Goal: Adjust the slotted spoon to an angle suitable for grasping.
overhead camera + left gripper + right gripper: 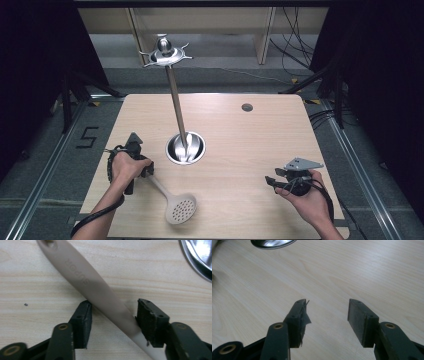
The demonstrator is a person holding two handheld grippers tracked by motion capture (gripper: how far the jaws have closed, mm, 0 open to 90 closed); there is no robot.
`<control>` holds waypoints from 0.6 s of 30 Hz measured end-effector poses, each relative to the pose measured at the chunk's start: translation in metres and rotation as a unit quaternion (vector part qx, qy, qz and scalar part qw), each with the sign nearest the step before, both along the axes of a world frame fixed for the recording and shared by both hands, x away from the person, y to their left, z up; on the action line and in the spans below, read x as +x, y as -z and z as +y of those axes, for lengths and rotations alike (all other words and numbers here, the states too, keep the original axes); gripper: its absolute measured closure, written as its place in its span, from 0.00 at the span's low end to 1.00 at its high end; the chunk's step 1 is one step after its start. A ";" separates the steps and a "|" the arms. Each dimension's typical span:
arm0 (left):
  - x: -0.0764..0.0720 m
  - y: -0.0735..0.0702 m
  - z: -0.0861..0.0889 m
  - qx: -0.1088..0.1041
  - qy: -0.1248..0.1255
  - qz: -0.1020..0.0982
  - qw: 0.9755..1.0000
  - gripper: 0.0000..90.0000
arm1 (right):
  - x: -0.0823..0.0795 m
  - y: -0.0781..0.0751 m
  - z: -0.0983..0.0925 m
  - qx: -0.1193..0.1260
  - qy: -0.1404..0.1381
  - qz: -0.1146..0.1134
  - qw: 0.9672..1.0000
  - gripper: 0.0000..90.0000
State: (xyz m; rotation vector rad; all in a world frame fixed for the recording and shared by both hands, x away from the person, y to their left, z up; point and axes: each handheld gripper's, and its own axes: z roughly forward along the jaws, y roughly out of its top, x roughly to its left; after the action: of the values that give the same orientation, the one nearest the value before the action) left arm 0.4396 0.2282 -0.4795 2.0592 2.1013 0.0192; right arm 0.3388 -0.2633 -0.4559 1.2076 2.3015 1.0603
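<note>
Your left tongs [112,315] straddle the skimmer [176,202] handle near the table's [250,145] front-left edge, jaws spread; close off-centre and it could twist away. Right tongs [327,312] gape empty.

Pale wood, bright steel, matt plastic

The tabletop [250,150] is light wood-grain, smooth with a soft sheen. The stand [176,100] looks like polished metal: its round base [185,148] and its top piece [165,51] are mirror-glossy, its pole is brushed and duller. The slotted spoon [95,290] looks like matt beige plastic, smooth, with raised lettering on the handle. The left claw [112,320] and right claw [327,320] are matt black, with rough, frayed pads [303,315] and brass-coloured rivets.
</note>
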 end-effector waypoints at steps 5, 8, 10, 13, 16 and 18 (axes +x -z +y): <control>0.000 0.000 -0.003 -0.001 0.014 -0.008 1.000 0.58 | 0.000 0.000 0.000 0.000 0.000 0.002 1.000 0.55; 0.000 -0.002 -0.001 0.005 0.050 0.002 0.999 0.63 | 0.000 0.000 0.000 0.000 0.000 0.001 1.000 0.55; -0.001 -0.001 -0.005 0.009 0.052 -0.008 0.999 0.69 | 0.000 0.000 0.000 -0.002 0.000 -0.001 1.000 0.55; -0.003 -0.001 -0.005 0.018 0.079 -0.012 0.997 0.74 | 0.000 0.000 0.000 -0.002 -0.003 -0.004 1.000 0.55; -0.005 -0.001 -0.011 0.030 0.077 -0.013 0.997 0.77 | 0.000 0.000 0.000 0.002 -0.002 0.001 1.000 0.55; -0.004 -0.002 -0.008 0.038 0.100 -0.012 0.994 0.77 | 0.000 0.000 0.000 0.001 -0.002 -0.004 1.000 0.55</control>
State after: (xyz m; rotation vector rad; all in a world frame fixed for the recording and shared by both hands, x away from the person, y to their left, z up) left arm 0.4352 0.2204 -0.4777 2.2929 1.8983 0.0949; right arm 0.3392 -0.2633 -0.4560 1.1991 2.2985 1.0680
